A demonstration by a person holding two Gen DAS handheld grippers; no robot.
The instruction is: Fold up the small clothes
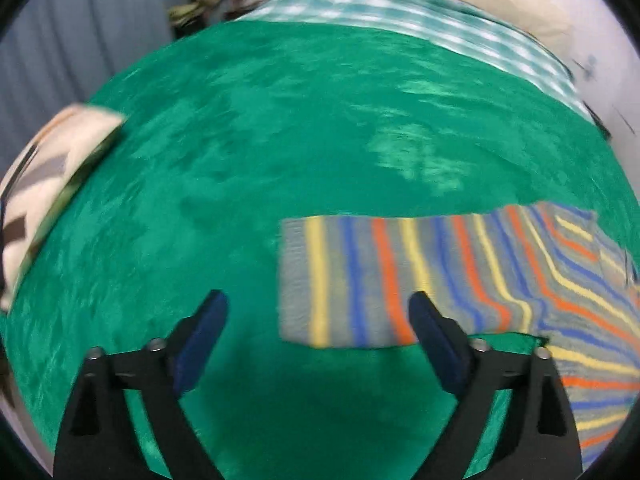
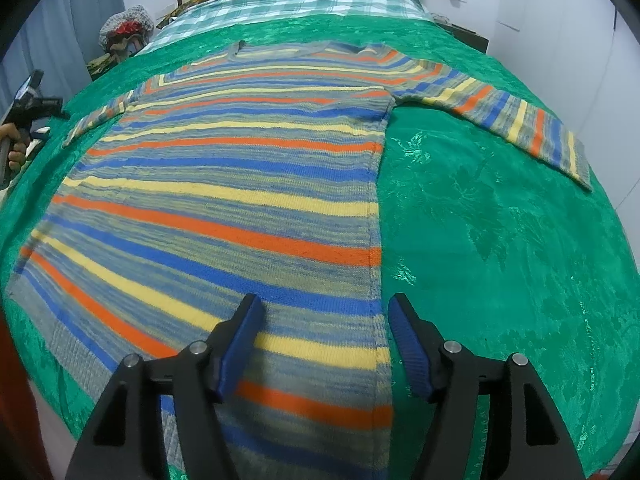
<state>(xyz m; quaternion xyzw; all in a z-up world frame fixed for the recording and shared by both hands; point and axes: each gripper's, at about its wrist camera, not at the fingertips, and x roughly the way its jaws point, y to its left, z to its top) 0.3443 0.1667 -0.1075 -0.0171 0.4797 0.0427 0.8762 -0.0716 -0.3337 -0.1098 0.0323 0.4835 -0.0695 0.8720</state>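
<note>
Right wrist view: striped sweater [image 2: 224, 184] lies flat on the bed's green cover [image 2: 500, 220], soft, limp knit; right tongs [image 2: 324, 312] open astride its side seam, left tongs [image 1: 318, 308] open, empty; pinch the hem

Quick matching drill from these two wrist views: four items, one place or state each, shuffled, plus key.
1. striped knitted sweater
2. green patterned bedspread
3. left gripper
4. green-and-white checked sheet

A. open, nothing between its fingers
B. at the far end of the bed
C. spread flat, sleeves out
D. lies under the garment

Pairs: 1-C, 2-D, 3-A, 4-B
</note>
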